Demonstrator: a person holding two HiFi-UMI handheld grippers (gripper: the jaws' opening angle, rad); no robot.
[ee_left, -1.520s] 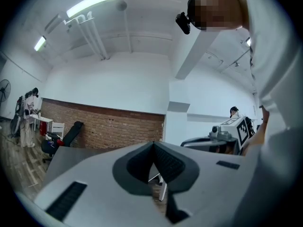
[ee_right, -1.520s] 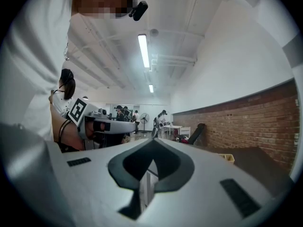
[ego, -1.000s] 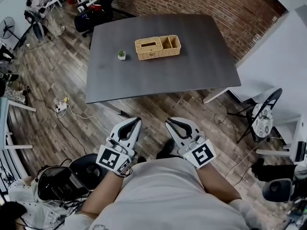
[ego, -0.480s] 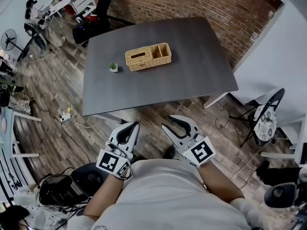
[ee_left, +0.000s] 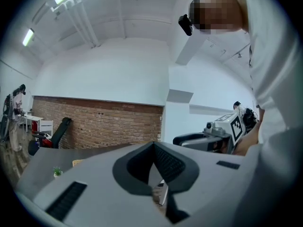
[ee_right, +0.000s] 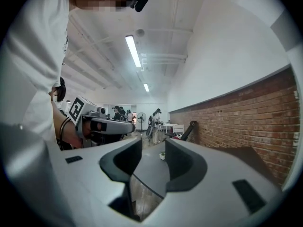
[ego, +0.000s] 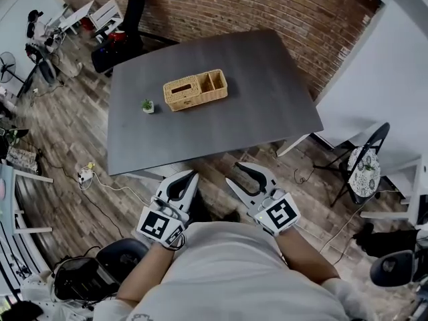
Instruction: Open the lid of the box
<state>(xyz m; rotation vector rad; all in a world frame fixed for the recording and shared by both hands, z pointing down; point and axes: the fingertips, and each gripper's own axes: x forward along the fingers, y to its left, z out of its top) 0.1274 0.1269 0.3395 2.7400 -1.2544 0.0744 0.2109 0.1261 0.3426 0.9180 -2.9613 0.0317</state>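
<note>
The right tongs (ego: 249, 177) have just been opening: jaws now stand apart, nothing btwn them. The left tongs (ego: 190, 175) are clenched, tips meeting, empty. Both are held low at the person's waist. Vs a sec ago, the dark grey matte rectangular table (ego: 267, 112) has drawn closer to them, so this looks like the approach, w/ the right pair readying for the lid.

Task not begun: the tan woven-wicker oblong box (ego: 195, 89) sits well ahead of both tongs, roughly in line w/ the left pair, mid-table, untouched. Its lid (ego: 182, 87) is a flat wicker panel w/ a dark slot over the box's left part. The right part shows two open compartments. The weave is ribbed, prob. light & a bit springy. Near the box's left end stands a tiny green plant in a white pot (ego: 147, 105).
</note>
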